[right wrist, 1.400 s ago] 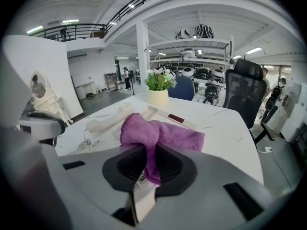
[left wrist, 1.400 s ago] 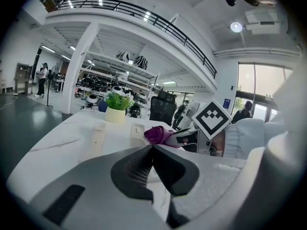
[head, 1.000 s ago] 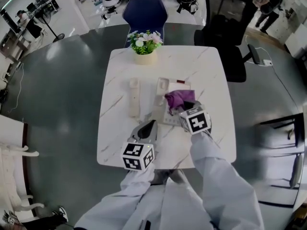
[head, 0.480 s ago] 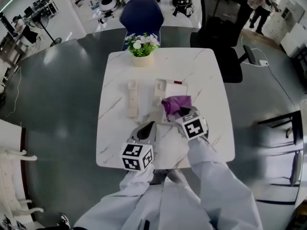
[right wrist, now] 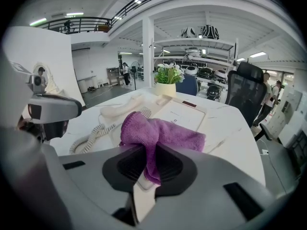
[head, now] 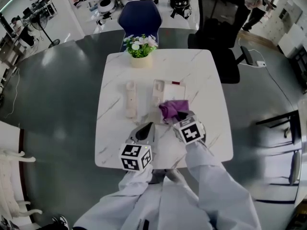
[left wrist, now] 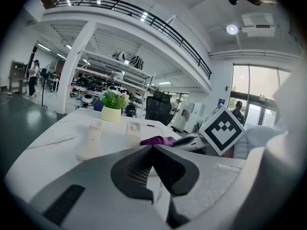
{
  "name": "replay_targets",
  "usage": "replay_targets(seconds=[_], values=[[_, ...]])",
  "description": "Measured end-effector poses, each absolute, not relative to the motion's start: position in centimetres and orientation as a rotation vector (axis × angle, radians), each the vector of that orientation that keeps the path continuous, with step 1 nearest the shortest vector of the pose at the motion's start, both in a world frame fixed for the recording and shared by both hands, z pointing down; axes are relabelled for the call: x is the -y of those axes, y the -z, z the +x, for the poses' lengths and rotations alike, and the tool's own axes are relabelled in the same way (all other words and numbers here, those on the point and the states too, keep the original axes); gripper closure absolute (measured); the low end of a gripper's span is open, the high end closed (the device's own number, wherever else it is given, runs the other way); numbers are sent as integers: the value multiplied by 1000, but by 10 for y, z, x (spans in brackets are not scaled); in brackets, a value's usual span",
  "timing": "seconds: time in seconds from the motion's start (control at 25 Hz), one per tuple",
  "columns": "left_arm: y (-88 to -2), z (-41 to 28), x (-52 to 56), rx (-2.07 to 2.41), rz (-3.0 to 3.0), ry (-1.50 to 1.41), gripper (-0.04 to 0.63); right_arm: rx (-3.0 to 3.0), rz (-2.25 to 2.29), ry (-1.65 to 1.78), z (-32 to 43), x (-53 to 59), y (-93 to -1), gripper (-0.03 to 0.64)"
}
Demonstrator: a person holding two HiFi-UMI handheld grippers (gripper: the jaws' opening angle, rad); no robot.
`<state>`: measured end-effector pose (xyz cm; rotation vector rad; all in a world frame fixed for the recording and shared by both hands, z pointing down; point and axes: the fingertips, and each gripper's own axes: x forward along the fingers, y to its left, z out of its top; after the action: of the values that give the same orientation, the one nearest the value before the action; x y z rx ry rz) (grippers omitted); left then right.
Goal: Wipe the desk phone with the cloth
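The marble worktop (head: 201,71) has a black chair (head: 218,18) and a blue chair (head: 140,16) behind it. It carries the desk phone (head: 168,89), with its handset (head: 130,99) lying apart to the left and a flower pot (head: 140,56) beyond. The right gripper's (right wrist: 149,166) jaws pinch the purple cloth (right wrist: 160,133) over the phone's near edge. The left gripper's (left wrist: 153,171) jaws are pressed together, empty.

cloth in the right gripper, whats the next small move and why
Probably slide the right gripper forward, dragging the purple cloth across the phone base toward its far end. The jaws are clamped on the cloth, which lies over the base's near part, while the face beyond it is uncovered.
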<state>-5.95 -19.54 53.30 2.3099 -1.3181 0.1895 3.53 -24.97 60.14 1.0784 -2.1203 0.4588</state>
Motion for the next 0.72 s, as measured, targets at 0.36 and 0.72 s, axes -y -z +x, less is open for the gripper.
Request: replay_targets(seconds=[0.36,0.72], values=[[-532,-58,193,1303,2316,-180,597,2108,1074,-476,34,235,-607,580],[-530,-66,192,1303,2316,-174,597,2089,1068,-508,34,219,-610,580]])
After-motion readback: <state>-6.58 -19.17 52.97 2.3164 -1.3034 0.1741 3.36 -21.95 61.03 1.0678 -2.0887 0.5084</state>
